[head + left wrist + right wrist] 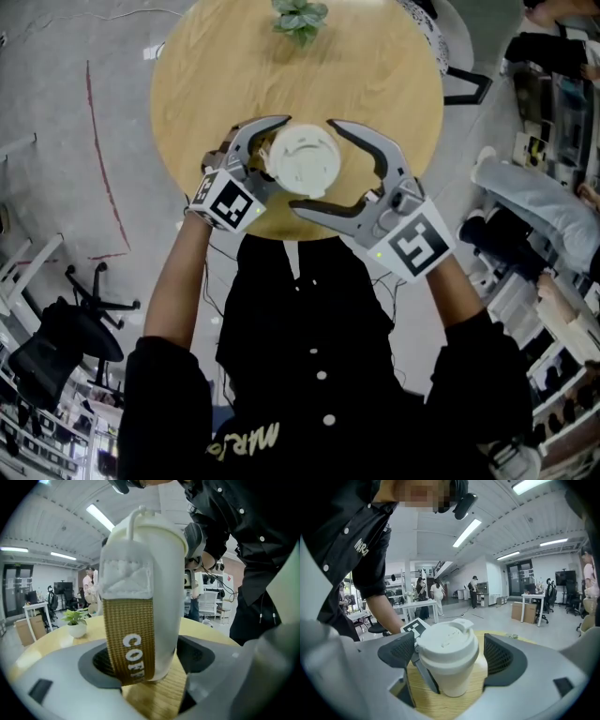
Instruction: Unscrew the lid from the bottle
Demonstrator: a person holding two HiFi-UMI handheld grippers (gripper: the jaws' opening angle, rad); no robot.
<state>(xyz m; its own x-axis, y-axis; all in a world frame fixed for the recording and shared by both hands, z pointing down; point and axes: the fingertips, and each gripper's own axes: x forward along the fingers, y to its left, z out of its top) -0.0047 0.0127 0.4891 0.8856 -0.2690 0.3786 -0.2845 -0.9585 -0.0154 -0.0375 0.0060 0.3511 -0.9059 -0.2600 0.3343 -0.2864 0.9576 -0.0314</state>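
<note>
A white bottle [302, 159] with a white screw lid [447, 641] stands near the front edge of a round wooden table [375, 75]. A brown woven strap [129, 639] printed "COFF" hangs down its side. My left gripper [274, 155] comes in from the left and low, its pads against the bottle's [159, 573] lower body on both sides. My right gripper [311, 165] reaches in from the right with its jaws wide apart around the lid, a gap on each side. In the right gripper view the bottle [447, 677] sits centred between the pads [504, 656].
A small potted plant [300, 17] stands at the table's far edge, also seen as a plant [75, 620] behind the bottle. Office chairs, desks and several people fill the room around the table. The table's front edge lies just below both grippers.
</note>
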